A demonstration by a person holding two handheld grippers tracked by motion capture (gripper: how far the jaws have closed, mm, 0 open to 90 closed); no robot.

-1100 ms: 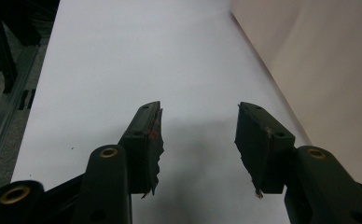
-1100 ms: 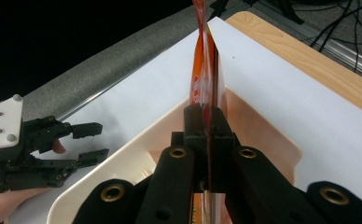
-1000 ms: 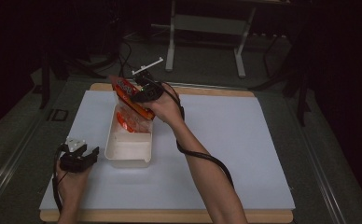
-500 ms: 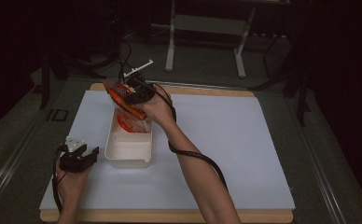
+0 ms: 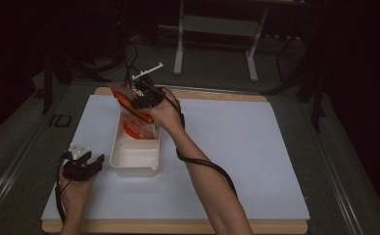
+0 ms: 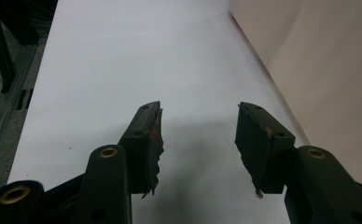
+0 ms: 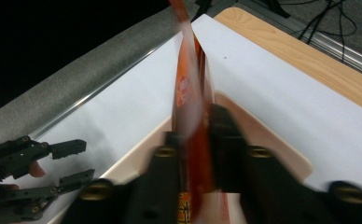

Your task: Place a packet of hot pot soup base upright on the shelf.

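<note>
An orange snack packet (image 5: 124,100) hangs edge-on between the jaws of my right gripper (image 5: 131,102), above the far end of a white bin (image 5: 131,169). In the right gripper view the packet (image 7: 191,93) is blurred, and the pads of the right gripper (image 7: 195,135) still lie against its two faces. The jaws have just been opening a little around it. More orange packets (image 5: 138,129) lie in the bin's far half. My left gripper (image 5: 96,161) rests open on the white mat left of the bin, with nothing between its jaws (image 6: 198,126).
The bin's pale wall (image 6: 319,70) stands just right of the left gripper. The white mat (image 5: 256,147) covers a wooden board with a dark floor around it. A metal stand (image 5: 217,29) is behind the table. The left gripper (image 7: 76,161) lies low left in the right gripper view.
My right gripper has shifted slightly left with the orange packet over the bin's far end. The left gripper has stayed where it was.
</note>
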